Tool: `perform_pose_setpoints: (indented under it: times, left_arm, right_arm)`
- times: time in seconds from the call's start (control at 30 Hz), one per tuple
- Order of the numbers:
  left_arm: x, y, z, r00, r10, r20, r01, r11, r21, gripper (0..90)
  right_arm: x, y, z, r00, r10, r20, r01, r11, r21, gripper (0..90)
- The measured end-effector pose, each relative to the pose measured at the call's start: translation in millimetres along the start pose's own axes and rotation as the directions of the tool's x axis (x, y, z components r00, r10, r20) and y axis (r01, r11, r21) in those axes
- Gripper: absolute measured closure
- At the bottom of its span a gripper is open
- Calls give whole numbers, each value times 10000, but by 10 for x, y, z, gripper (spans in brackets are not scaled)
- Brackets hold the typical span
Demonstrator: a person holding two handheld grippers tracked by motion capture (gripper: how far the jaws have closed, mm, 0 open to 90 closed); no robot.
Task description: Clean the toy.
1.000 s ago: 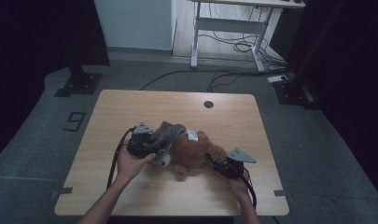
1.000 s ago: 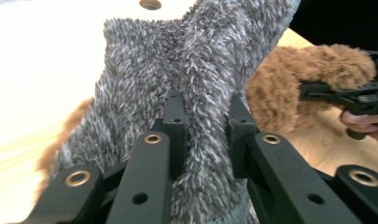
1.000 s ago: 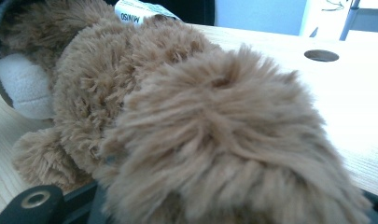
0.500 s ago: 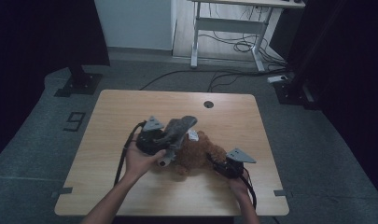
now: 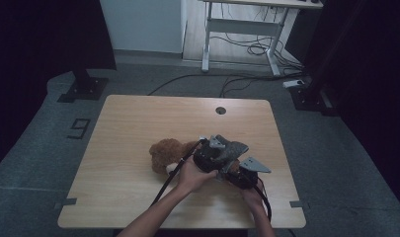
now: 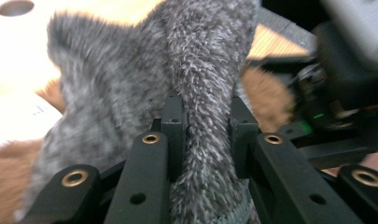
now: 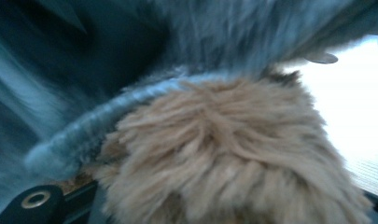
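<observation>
Your left gripper's (image 6: 196, 140) jaws pinch a fold of the grey fleece (image 6: 196, 70), the fuzzy cloth squeezed into a narrow ridge between the two black pads. Past the pads it spreads wide and hangs over the brown toy (image 6: 263, 91). Your right gripper (image 7: 214, 205) sits buried in the toy's fur (image 7: 224, 154), which presses right up against its camera with the grey hem lying across the top. Its jaws are hidden in the pile, so you cannot tell how they stand or whether they grip.

From the high view, your left gripper (image 5: 215, 154) holds the fleece (image 5: 232, 148) right over your right gripper (image 5: 244, 173), the two almost touching. The toy (image 5: 168, 153) lies on the table (image 5: 138, 118), right of centre near your edge, its round end left of both hands.
</observation>
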State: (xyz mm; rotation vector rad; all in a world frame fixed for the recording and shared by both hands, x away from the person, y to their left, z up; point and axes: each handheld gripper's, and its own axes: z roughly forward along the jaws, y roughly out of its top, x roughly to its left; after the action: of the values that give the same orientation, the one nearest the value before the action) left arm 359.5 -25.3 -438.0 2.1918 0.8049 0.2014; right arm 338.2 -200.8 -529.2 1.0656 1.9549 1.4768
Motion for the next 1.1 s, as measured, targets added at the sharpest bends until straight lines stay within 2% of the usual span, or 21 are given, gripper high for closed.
perform_pose_setpoints:
  times: [0.13, 0.17, 0.2, 0.37, 0.4, 0.43, 0.47, 0.5, 0.53, 0.57, 0.6, 0.63, 0.7, 0.93, 1.0, 1.1]
  left_arm:
    - [71, -61, 4, 9997, -239, -33, 238, 9997, -44, 750]
    - [106, -85, -30, 9996, -169, -234, 170, 9999, 7, 755]
    - [106, -85, -30, 9996, -169, -234, 170, 9999, 7, 758]
    - [294, -186, -229, 9966, -535, -631, 516, 9982, -312, 763]
    - [294, -186, -229, 9966, -535, -631, 516, 9982, -312, 763]
    - [351, -216, -308, 9944, -510, -927, 470, 9979, -448, 763]
    - [351, -216, -308, 9944, -510, -927, 470, 9979, -448, 763]
    - [455, -266, -419, 9876, -547, -1473, 473, 9975, -531, 762]
    - [455, -266, -419, 9876, -547, -1473, 473, 9975, -531, 762]
    - [588, -325, -510, 9827, -790, -1676, 714, 9961, -511, 762]
    - [588, -325, -510, 9827, -790, -1676, 714, 9961, -511, 762]
    - [694, -383, -567, 9817, -1137, -1527, 1046, 9923, -661, 762]
    - [849, -514, -689, 9807, -1713, -942, 1612, 9812, -1064, 764]
    - [872, -611, -844, 9821, -1615, -973, 1477, 9797, -1356, 762]
    - [914, -627, -904, 9799, -1735, -987, 1579, 9762, -1489, 762]
    - [1011, -652, -1016, 9733, -1975, -1169, 1759, 9692, -1724, 758]
  right_arm:
    - [13, -3, 4, 9998, -149, 109, 148, 9999, 80, 548]
    - [20, -1, 5, 9997, -184, 161, 182, 9998, 89, 548]
    - [20, -1, 5, 9997, -184, 161, 182, 9998, 89, 548]
    - [16, 0, 6, 9997, -139, 187, 137, 9999, 94, 550]
    - [16, 0, 6, 9997, -139, 187, 137, 9999, 94, 550]
    - [13, -1, 5, 9997, -145, 200, 143, 9998, 100, 551]
    - [13, -1, 5, 9997, -145, 200, 143, 9998, 100, 551]
    - [6, -3, 4, 9997, -134, 192, 132, 9999, 102, 551]
    - [-1, -4, 3, 9997, -133, 189, 132, 9999, 83, 551]
    - [-4, -6, 1, 9998, -111, 170, 109, 9999, 90, 551]
    - [-4, -6, 1, 9998, -111, 170, 109, 9999, 90, 551]
    - [-5, -10, 1, 9999, -98, 112, 98, 9999, 37, 551]
    - [3, -10, 3, 9998, -160, 73, 160, 9999, 22, 551]
    - [9, -16, -3, 9998, -196, 48, 196, 9998, 16, 551]
    - [11, -17, -5, 9997, -217, 55, 217, 9998, 15, 551]
    - [6, -17, -3, 9997, -219, 52, 219, 9998, 20, 550]
